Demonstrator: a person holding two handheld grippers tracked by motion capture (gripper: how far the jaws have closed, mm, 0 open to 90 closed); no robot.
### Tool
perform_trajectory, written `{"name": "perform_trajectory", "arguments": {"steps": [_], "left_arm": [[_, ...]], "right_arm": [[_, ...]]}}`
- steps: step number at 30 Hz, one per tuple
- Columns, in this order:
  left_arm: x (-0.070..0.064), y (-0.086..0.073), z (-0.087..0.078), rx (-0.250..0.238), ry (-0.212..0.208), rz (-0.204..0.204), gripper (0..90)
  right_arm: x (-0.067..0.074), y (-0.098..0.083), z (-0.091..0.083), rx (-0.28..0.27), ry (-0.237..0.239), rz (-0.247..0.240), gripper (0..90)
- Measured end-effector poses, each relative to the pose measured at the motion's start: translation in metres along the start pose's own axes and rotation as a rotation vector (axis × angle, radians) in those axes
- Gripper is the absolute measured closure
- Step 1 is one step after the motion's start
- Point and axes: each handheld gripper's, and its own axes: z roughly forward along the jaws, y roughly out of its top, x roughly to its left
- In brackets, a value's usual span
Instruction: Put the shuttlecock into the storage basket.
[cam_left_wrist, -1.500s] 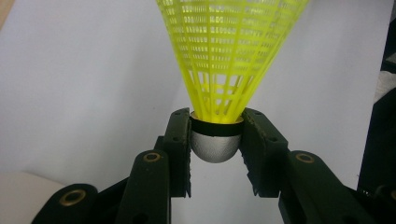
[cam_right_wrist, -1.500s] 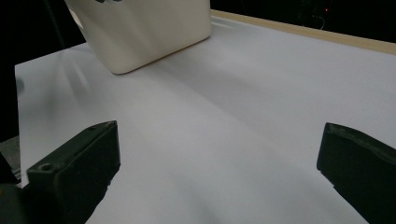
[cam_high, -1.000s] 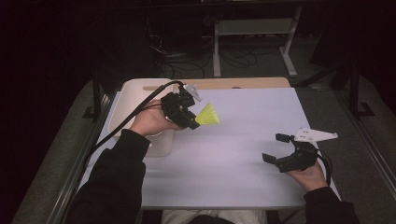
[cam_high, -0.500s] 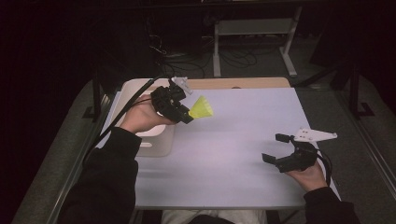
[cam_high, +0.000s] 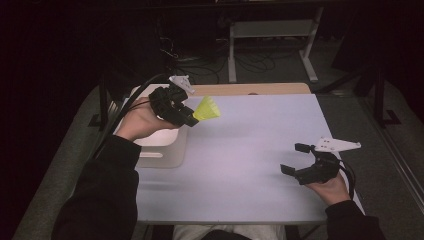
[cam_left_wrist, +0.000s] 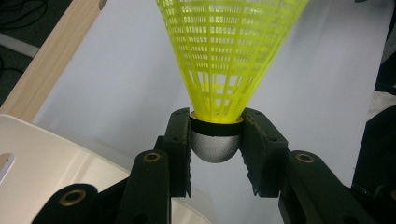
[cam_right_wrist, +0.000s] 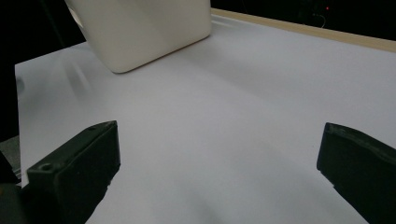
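1. Left gripper (cam_high: 192, 119) clamped on the yellow shuttlecock (cam_high: 207, 108) at its grey cork base (cam_left_wrist: 215, 145), held in the air beside the white bin (cam_high: 161, 146).
2. Keep the squeeze on the cork, never the mesh skirt (easily crushed).
3. Swing over the bin, skirt level, before lowering.
4. Right gripper (cam_high: 298, 161) jaws wide apart, resting low on the worktop (cam_high: 250, 150); leave parked.
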Motion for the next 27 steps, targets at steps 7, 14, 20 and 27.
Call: {"name": "perform_trajectory", "arguments": {"steps": [7,14,20,27], "left_arm": [[0.004,-0.004,-0.012,-0.025,0.019,-0.02,64.5],[0.012,-0.015,-0.023,-0.037,0.037,-0.052,64.5],[0.02,-0.028,-0.028,-0.04,0.051,-0.09,64.5],[0.024,-0.039,-0.036,-0.05,0.068,-0.119,64.5]], "right_arm": [[0.0,0.0,0.0,0.001,0.0,0.0,0.0],[0.0,0.0,0.001,0.002,0.0,0.001,0.0],[0.0,0.0,0.001,0.006,0.0,0.0,0.0],[0.0,0.0,0.002,0.009,0.001,0.001,0.0]]}}
